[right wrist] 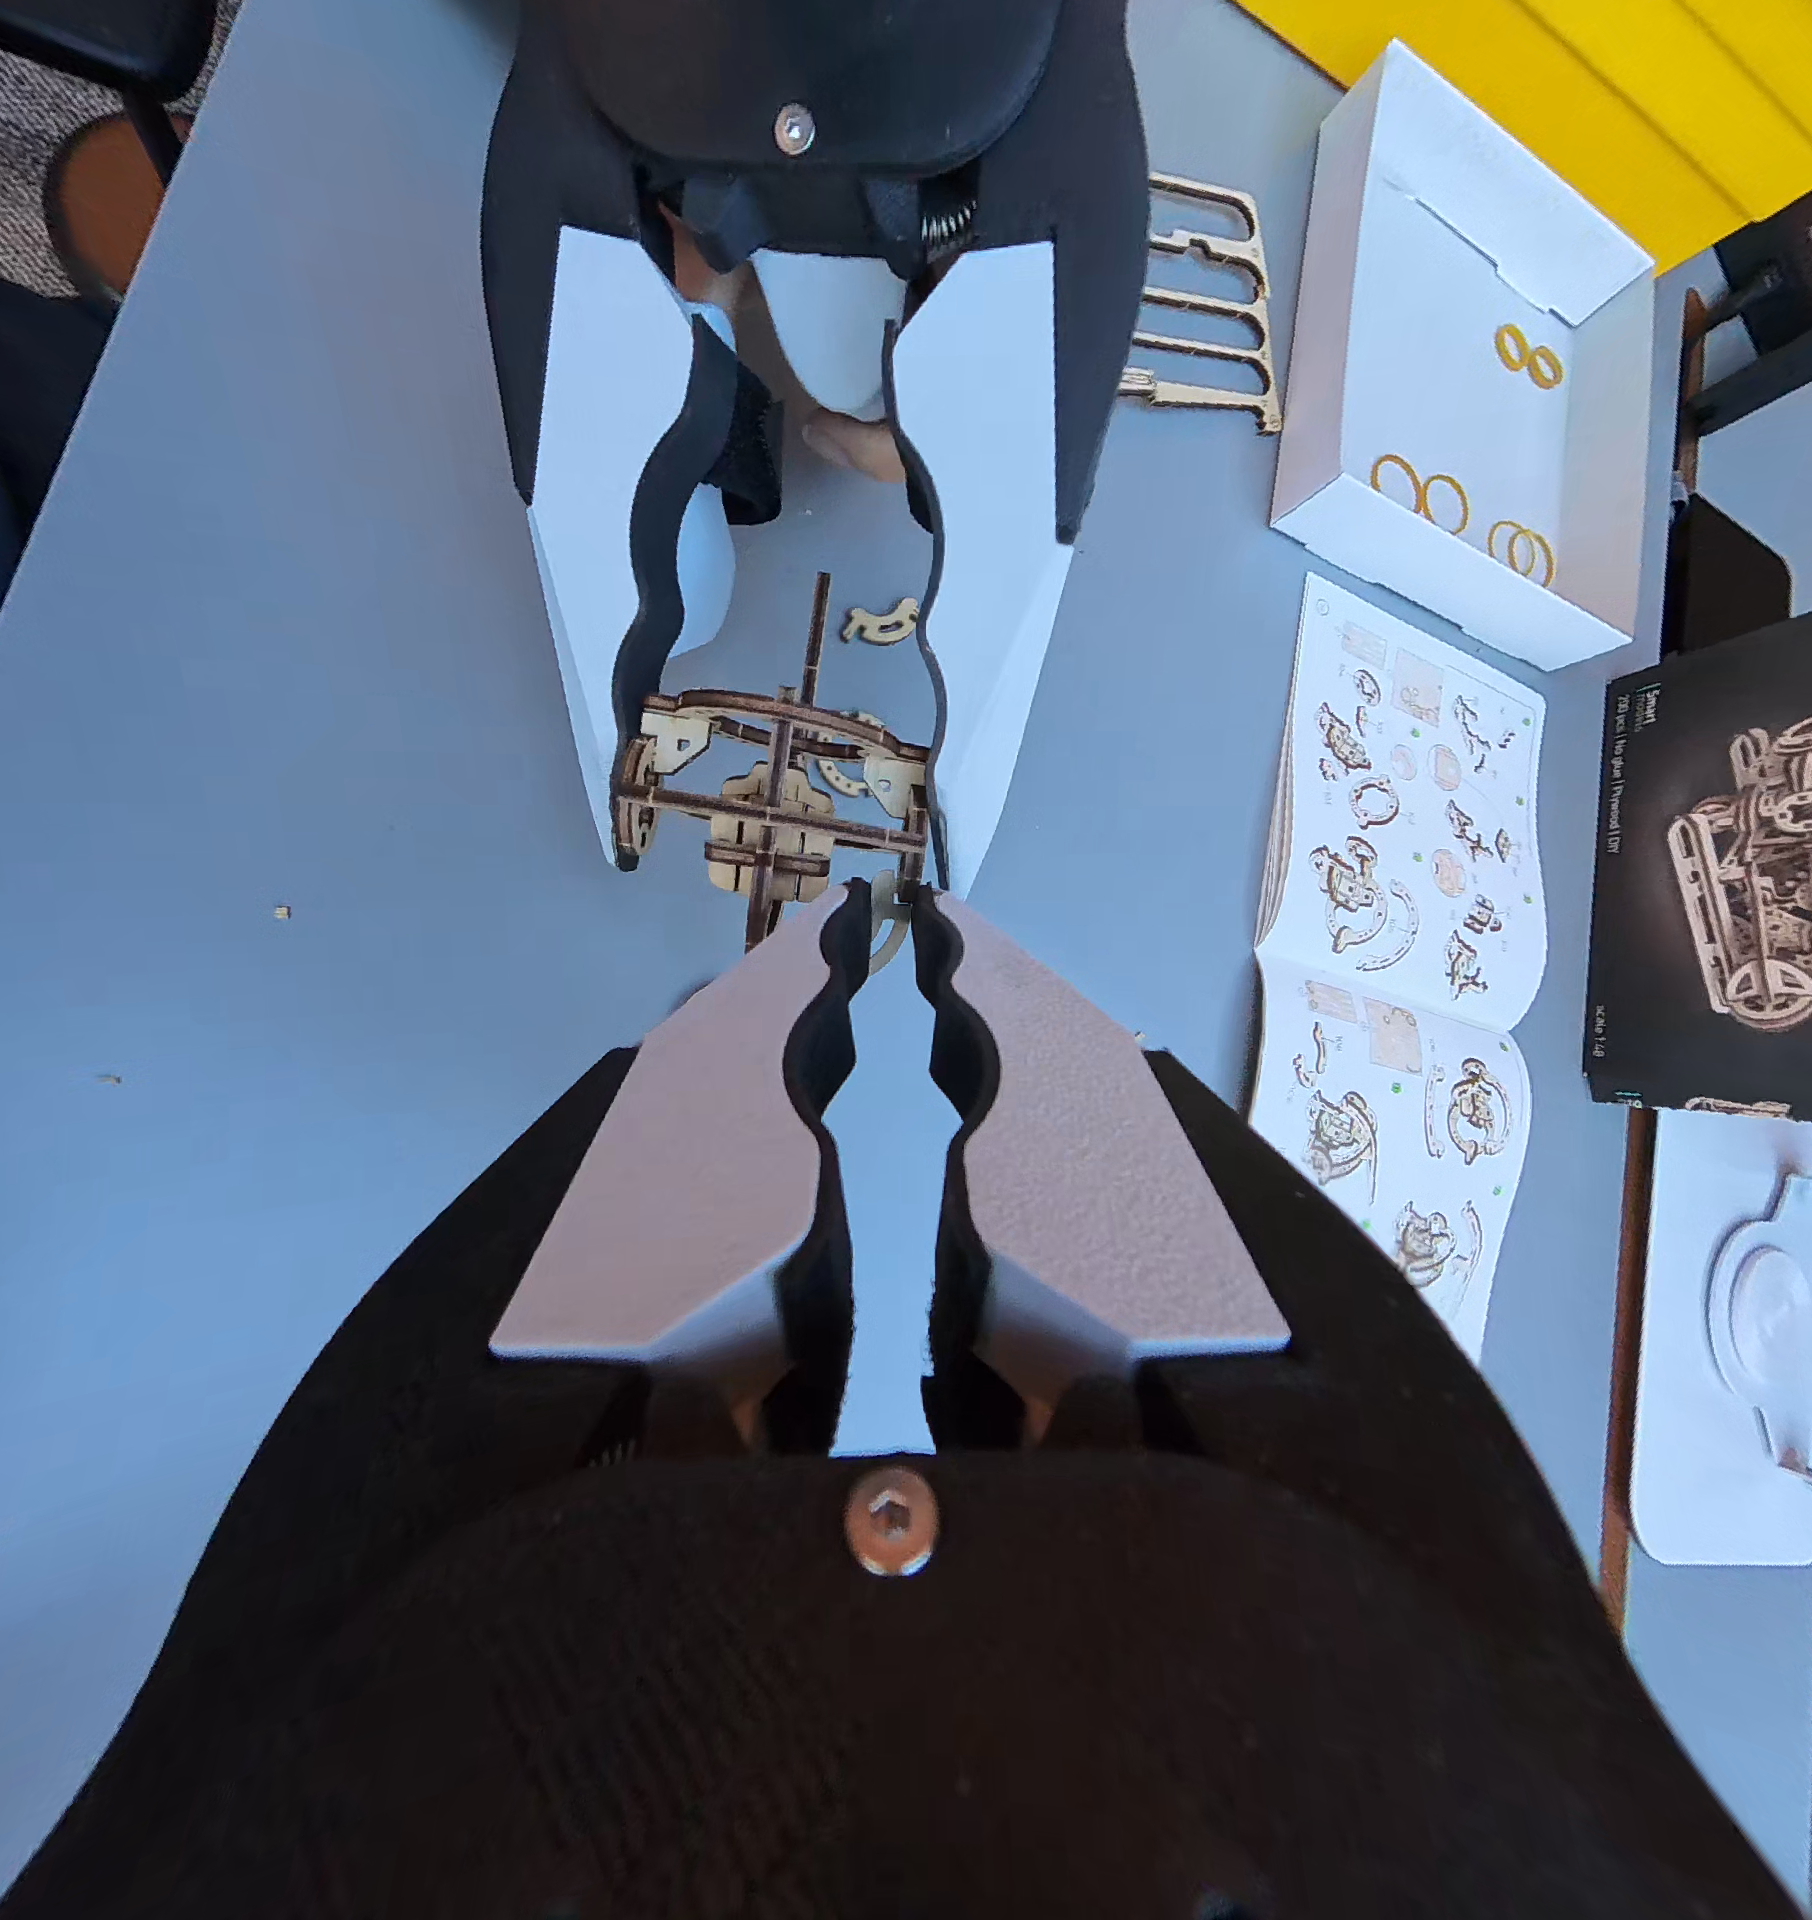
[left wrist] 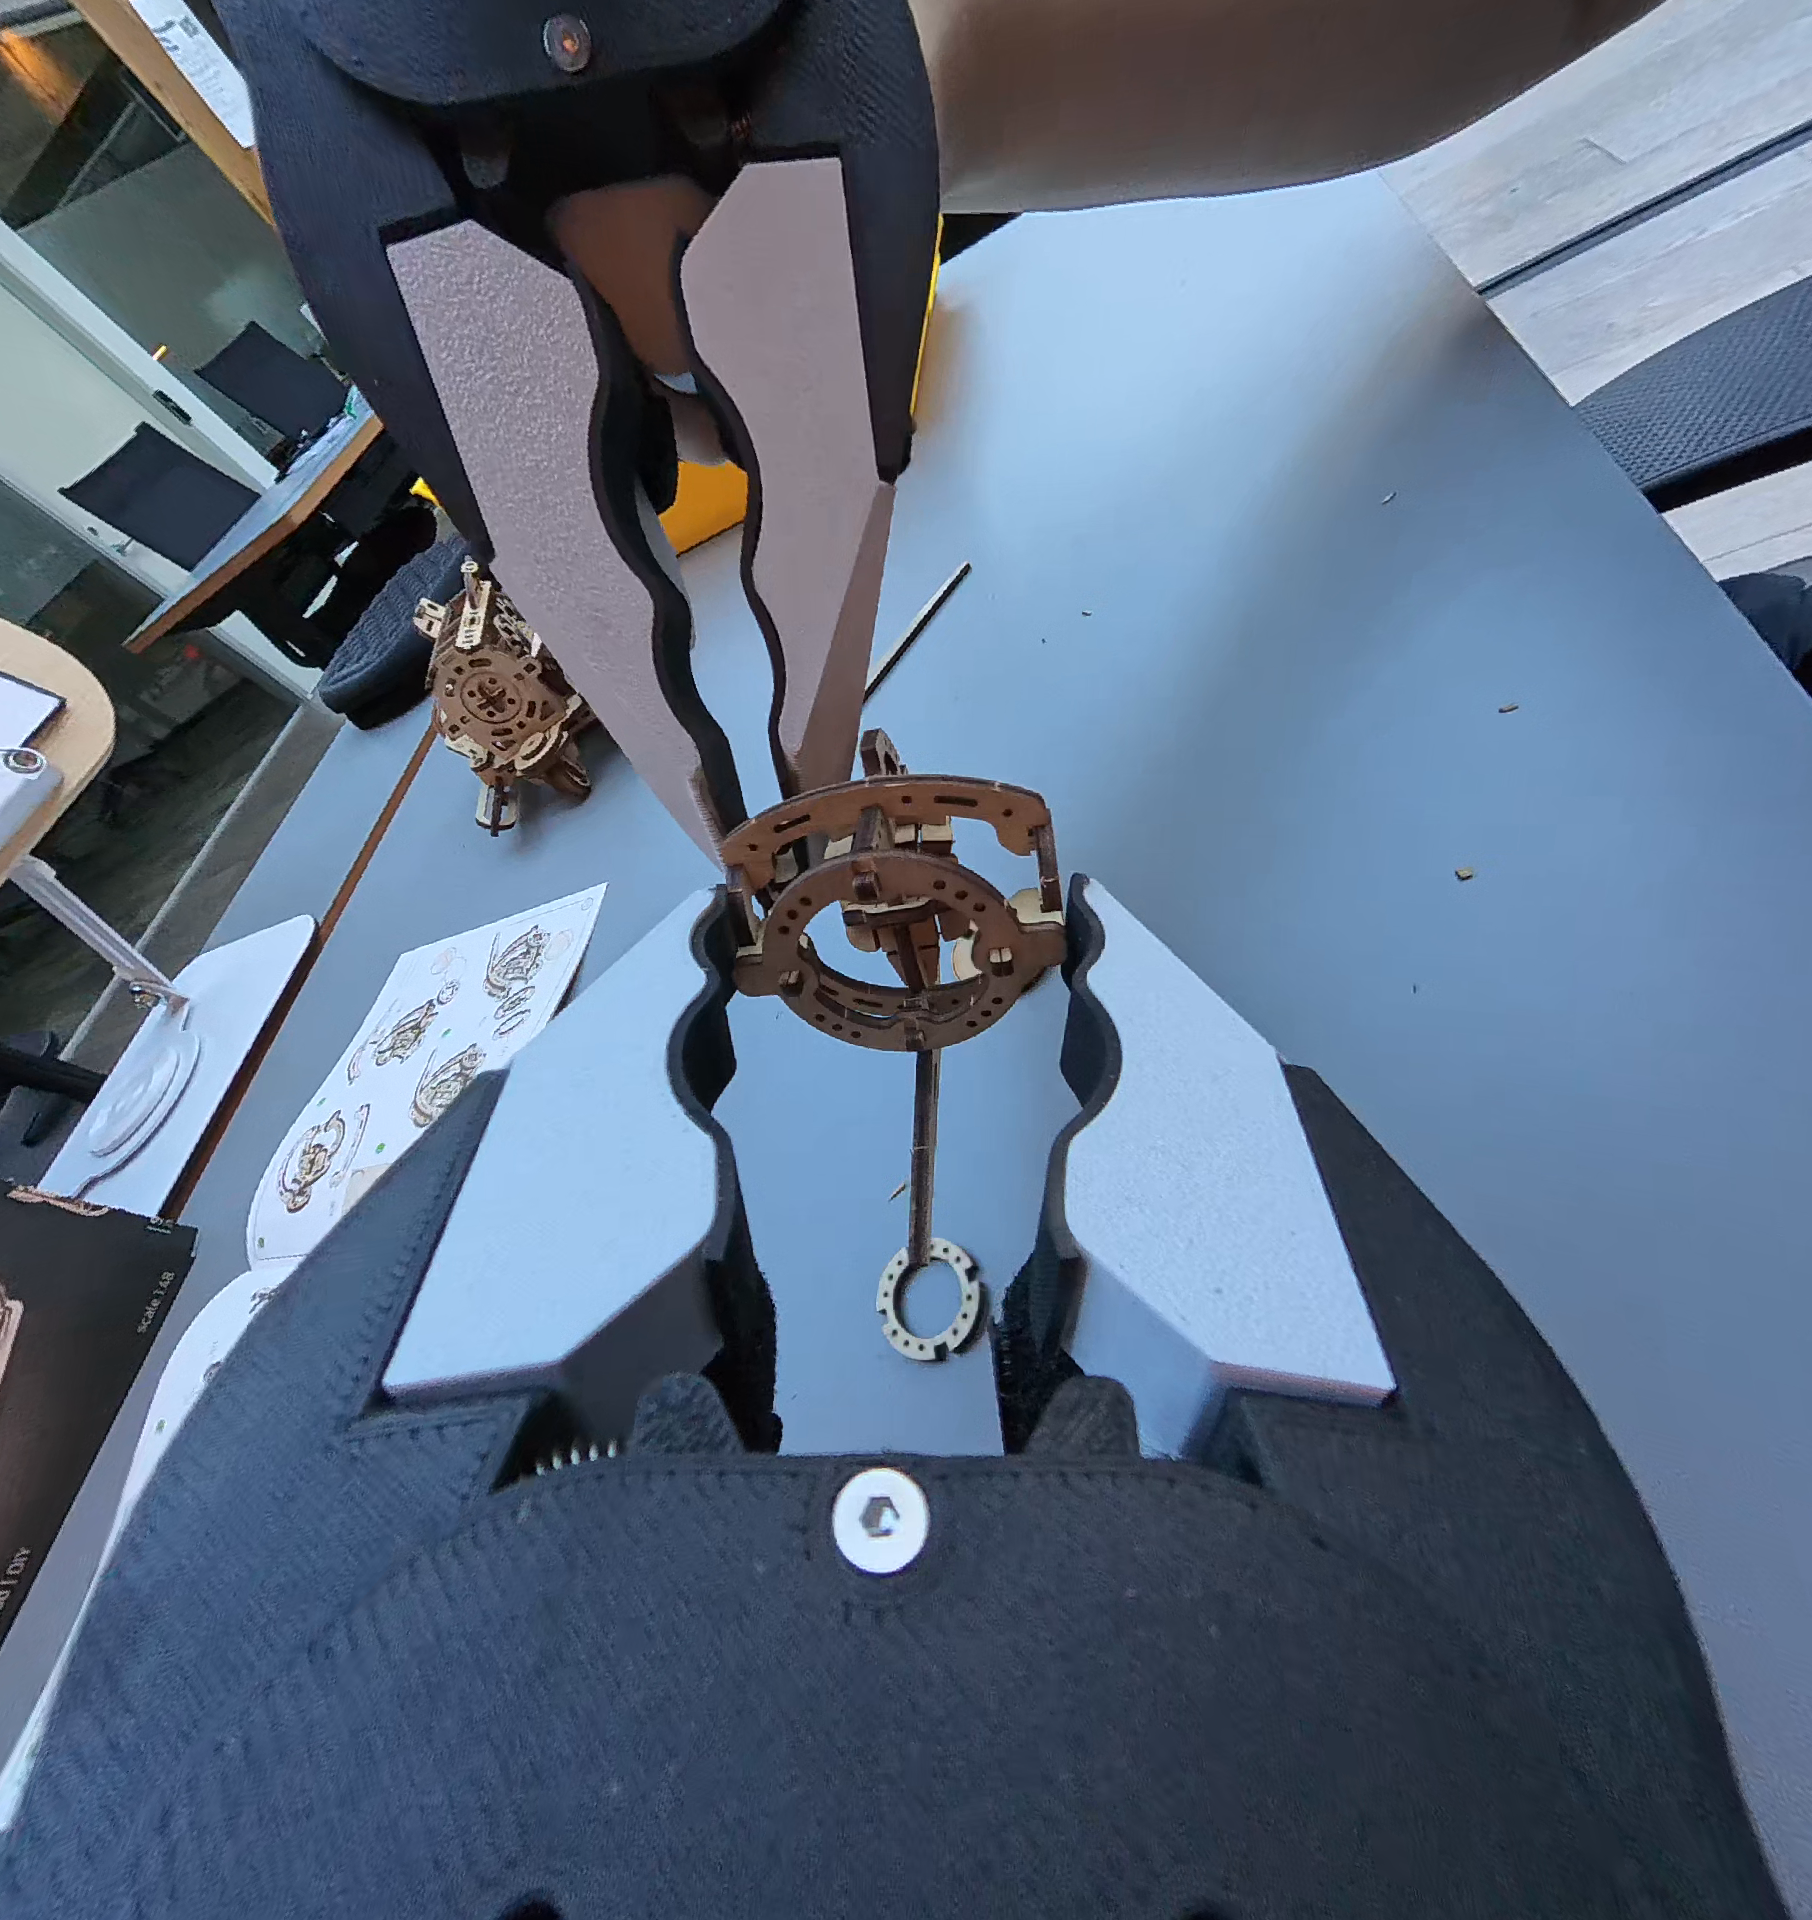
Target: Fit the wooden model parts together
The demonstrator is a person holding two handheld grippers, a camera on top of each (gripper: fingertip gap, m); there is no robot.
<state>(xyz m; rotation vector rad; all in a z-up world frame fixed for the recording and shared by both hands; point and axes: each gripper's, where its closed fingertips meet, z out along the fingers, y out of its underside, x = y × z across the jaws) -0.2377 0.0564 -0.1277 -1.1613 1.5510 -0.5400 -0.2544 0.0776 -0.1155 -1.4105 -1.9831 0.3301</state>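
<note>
A wooden ring assembly (left wrist: 886, 935) of brown rings and pale cross pieces is held above the grey table (left wrist: 1349, 727). My left gripper (left wrist: 897, 909) is shut on it, one fingertip on each side. A thin rod (left wrist: 923, 1132) sticks out of the assembly towards a pale notched ring (left wrist: 930, 1299). My right gripper (right wrist: 888, 891) reaches in from the opposite side and is shut on a small pale curved part (right wrist: 889, 930) at the assembly's edge (right wrist: 777, 800). In the left wrist view the right gripper (left wrist: 767, 821) comes down from the top.
An open instruction booklet (right wrist: 1401, 935), a black box (right wrist: 1733, 894), a white carton with yellow rubber bands (right wrist: 1453, 364) and a cut-out wooden sheet (right wrist: 1203, 301) lie at the right. A small horse-shaped piece (right wrist: 881, 623) lies on the table. A built wooden model (left wrist: 497, 707) stands far left.
</note>
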